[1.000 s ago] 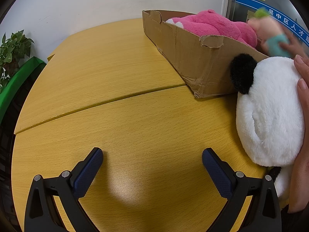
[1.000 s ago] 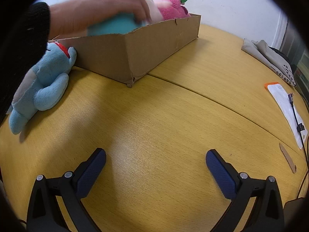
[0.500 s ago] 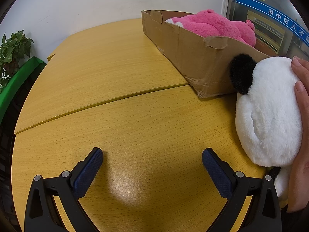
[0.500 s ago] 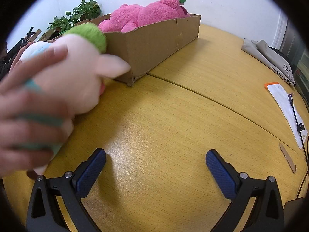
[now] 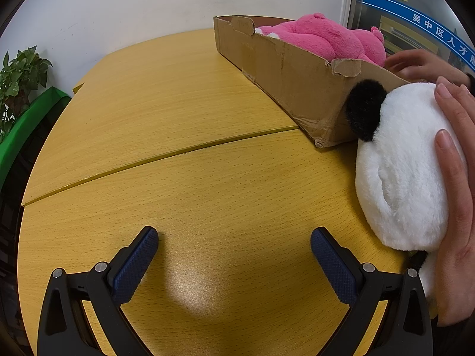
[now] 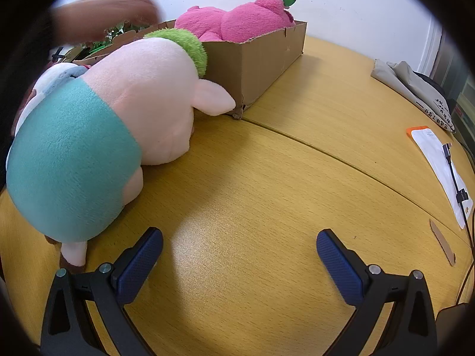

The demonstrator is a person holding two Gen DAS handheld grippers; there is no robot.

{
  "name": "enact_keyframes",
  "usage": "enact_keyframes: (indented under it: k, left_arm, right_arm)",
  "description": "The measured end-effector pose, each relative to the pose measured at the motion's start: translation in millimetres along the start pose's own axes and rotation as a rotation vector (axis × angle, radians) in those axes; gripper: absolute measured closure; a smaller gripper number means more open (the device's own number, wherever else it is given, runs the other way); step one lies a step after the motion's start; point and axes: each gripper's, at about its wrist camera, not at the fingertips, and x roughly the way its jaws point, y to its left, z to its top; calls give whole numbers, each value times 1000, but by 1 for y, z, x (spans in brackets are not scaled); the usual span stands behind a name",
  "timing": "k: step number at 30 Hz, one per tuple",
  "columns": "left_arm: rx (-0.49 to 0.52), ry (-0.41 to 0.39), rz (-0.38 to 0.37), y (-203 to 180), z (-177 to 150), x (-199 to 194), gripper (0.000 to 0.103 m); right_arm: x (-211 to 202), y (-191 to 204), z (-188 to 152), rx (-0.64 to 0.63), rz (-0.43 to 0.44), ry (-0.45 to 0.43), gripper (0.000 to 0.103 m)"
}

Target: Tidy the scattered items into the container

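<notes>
Both hand-held grippers, left (image 5: 234, 247) and right (image 6: 240, 249), gape empty over counter (image 5: 178, 124).
Blue sign (image 5: 439, 34) reads 吴中区人才; pig (image 6: 118, 124) lies head toward box (image 6: 255, 62), panda (image 5: 397, 166) beside box.

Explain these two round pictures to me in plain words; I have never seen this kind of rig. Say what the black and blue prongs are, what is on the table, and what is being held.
Each picture comes from a fisheye camera fixed on a hand-held gripper, looking forward along its two blue-padded prongs. One shows the left gripper, the other the right gripper. Both have their jaws wide open over the bare yellow table and hold nothing.

A cardboard box stands on the table with a pink plush inside. Beside the box, in the left view, a bare hand rests on a white and black panda plush. In the right view, a pig plush with a green tuft and teal clothes lies against the box corner, and a blurred hand is above it. Papers and a cable lie at the far right.
</notes>
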Motion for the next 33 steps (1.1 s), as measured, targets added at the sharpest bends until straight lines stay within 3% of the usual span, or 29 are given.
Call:
enact_keyframes:
  k: [33]
  left_arm:
    - [0, 0, 1, -2, 0, -1, 0]
  right_arm:
    - [1, 2, 0, 1, -2, 0, 0]
